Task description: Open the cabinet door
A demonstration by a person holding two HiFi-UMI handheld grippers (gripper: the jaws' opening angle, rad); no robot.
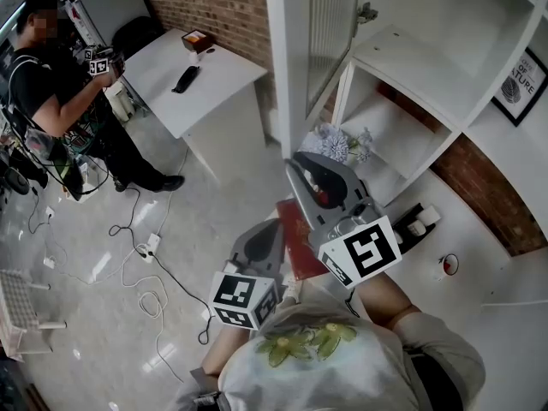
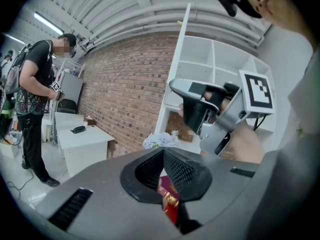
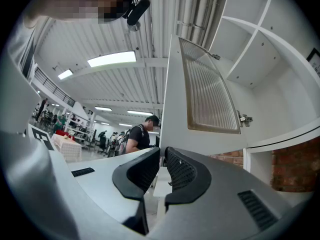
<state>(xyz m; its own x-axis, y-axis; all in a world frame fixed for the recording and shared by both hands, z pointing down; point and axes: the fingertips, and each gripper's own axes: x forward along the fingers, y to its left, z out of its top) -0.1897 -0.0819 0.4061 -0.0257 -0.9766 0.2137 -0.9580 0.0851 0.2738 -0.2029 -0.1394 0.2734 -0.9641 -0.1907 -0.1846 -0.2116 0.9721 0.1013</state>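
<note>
**Our cabinet door, already swung open**

We see a tall white-framed cabinet door [image 1: 289, 67] standing swung well out from the white open-shelf cabinet [image 1: 411, 62], so that from the head view we meet it nearly edge-on. Its middle is a ribbed frosted glass panel [image 3: 210, 86], upright inside the plain white frame. A small metal hinge [image 1: 368, 12] joins the door's inner side to the cabinet near the top, and the compartment behind it lies open to us.
</note>
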